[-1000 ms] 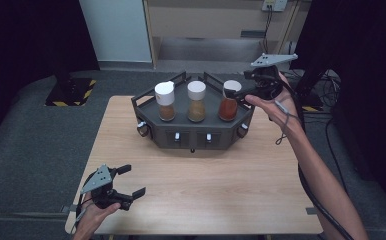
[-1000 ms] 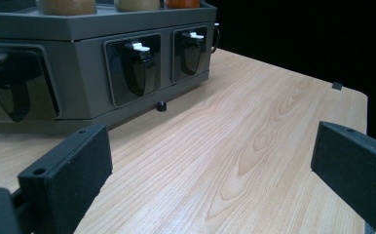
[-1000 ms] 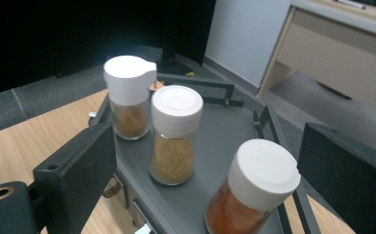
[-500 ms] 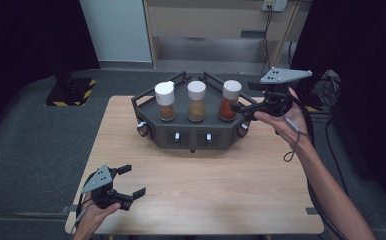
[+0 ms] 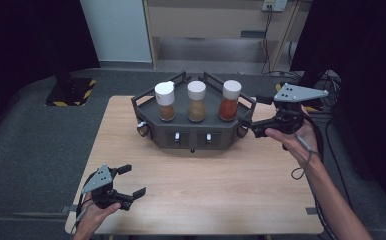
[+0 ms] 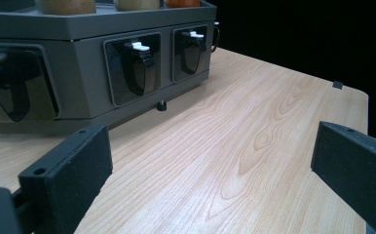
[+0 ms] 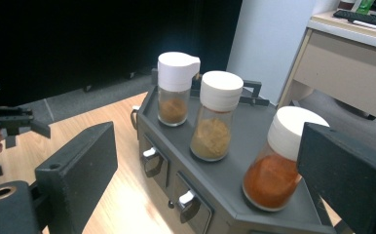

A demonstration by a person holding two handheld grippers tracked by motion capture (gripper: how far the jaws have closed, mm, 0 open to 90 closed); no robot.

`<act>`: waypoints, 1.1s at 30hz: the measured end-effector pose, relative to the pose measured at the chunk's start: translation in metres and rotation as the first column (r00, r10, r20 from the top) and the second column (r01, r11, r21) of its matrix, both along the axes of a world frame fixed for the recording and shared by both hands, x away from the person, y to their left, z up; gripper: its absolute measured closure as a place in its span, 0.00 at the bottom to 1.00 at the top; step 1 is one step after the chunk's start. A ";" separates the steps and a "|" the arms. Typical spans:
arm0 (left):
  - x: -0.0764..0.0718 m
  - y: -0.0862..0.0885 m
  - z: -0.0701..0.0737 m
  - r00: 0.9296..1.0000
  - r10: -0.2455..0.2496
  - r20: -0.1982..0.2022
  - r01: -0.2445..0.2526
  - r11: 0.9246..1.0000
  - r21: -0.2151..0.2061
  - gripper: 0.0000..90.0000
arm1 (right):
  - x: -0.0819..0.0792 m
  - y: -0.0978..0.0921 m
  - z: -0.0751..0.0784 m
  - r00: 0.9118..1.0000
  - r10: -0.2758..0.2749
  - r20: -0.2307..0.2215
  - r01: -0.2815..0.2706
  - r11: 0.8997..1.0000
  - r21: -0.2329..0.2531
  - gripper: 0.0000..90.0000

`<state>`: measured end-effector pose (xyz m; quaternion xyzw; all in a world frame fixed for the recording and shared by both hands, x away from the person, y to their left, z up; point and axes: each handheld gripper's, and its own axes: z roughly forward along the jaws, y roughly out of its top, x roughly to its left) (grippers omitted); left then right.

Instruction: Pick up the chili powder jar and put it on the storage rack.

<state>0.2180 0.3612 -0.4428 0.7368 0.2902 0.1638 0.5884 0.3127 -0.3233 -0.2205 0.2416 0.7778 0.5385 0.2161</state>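
The right gripper [image 5: 255, 116] hovers at the right end of the dark grey tray [image 5: 149, 108], its jaws spread wide and gripping nothing. In the right gripper view the two black jaws stand far apart, and the red-orange spice jar [image 7: 277, 158] sits on the tray between and beyond them; its white cap lies close to the jaw on the right of that view, though whether they touch is hard to judge from this angle. Past that jar, two more stand in a row on the tray: the yellow-powder jar [image 7: 216, 116] in the middle and the brown-powder jar [image 7: 175, 88] with a spouted cap at the far end.

The left gripper [image 5: 131, 181] rests low at the near left corner of the wooden table [image 5: 221, 185], well apart from the tray. Its jaws are also wide apart, with bare tabletop between them in the left gripper view.
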 end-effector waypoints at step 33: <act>0.000 0.000 0.000 1.000 -0.002 0.006 0.002 1.000 -0.001 0.00 | -0.074 -0.033 -0.063 1.000 -0.029 -0.004 0.029 0.999 0.026 0.09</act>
